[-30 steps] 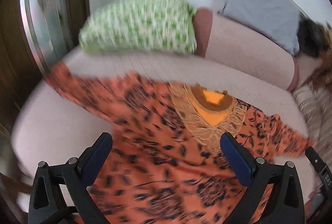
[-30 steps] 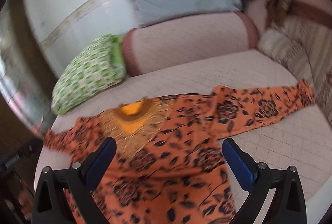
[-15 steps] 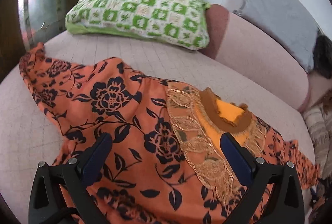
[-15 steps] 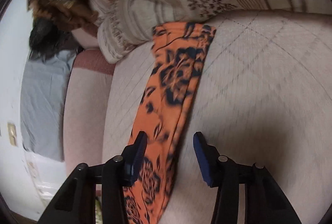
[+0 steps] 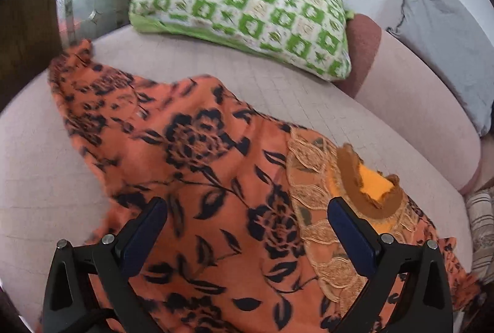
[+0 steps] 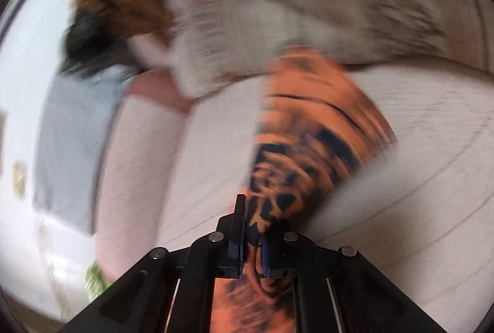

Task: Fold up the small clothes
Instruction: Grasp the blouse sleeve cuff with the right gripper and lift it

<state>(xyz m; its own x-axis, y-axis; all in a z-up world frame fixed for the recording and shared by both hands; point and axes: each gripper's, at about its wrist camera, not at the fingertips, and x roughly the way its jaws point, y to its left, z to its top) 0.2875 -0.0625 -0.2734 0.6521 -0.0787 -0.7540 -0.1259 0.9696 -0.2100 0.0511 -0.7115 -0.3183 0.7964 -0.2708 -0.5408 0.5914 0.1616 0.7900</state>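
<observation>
An orange top [image 5: 216,178] with black flowers and a gold lace collar lies spread on a pale pink sofa seat [image 5: 37,178]. Its left sleeve [image 5: 89,86] reaches toward the seat's left edge. My left gripper [image 5: 247,228] hovers open over the shoulder and chest, with nothing pinched between its blue pads. In the blurred right wrist view my right gripper [image 6: 252,235] is shut on the top's other sleeve [image 6: 308,141], which runs away from the jaws toward a beige patterned cushion.
A green and white checked pillow [image 5: 247,11] lies at the back of the seat. A grey cushion [image 5: 447,48] leans on the pink backrest [image 5: 416,104]. A beige patterned cushion [image 6: 293,8] and a brown furry thing [image 6: 117,2] sit beyond the sleeve end.
My right gripper swung over to the far sleeve, rolled, and closed on it. My left gripper sank closer over the top's shoulder and stayed open.
</observation>
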